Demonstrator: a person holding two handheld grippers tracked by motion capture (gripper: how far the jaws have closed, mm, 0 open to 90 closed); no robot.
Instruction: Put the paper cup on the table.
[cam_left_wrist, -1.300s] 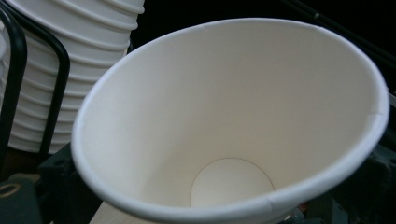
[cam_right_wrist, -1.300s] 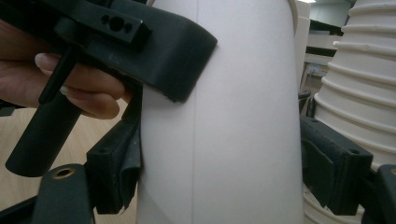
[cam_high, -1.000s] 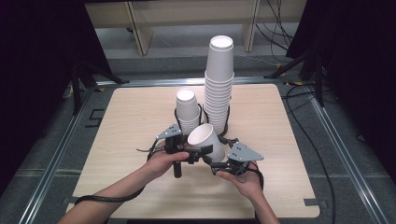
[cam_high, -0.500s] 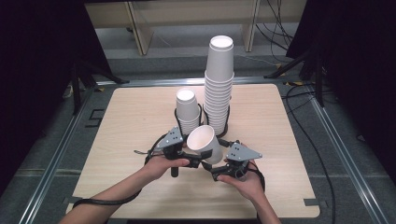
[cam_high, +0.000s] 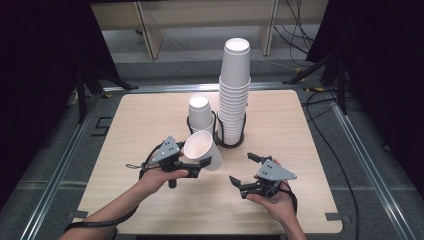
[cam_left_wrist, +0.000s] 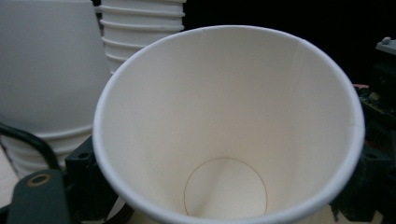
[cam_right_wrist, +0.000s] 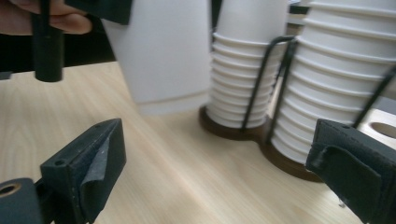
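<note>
Leftmost, we see the left tool (cam_high: 196, 166) clamped on a single white paper cup (cam_high: 201, 150), its jaws having just been closing with the cup between them; the cup tilts, mouth up and toward the person, held just above the wooden surface (cam_high: 125, 135). From the left gripper view we look straight into the cup's open mouth (cam_left_wrist: 229, 126). Behind it stands the short stack of cups (cam_high: 201, 112) in a black wire holder (cam_high: 240, 142), and touching beside it the tall stack of cups (cam_high: 234, 90). Farther right, the right tool (cam_high: 246, 169) hovers near the surface with its jaws spread wide and nothing between them.
</note>
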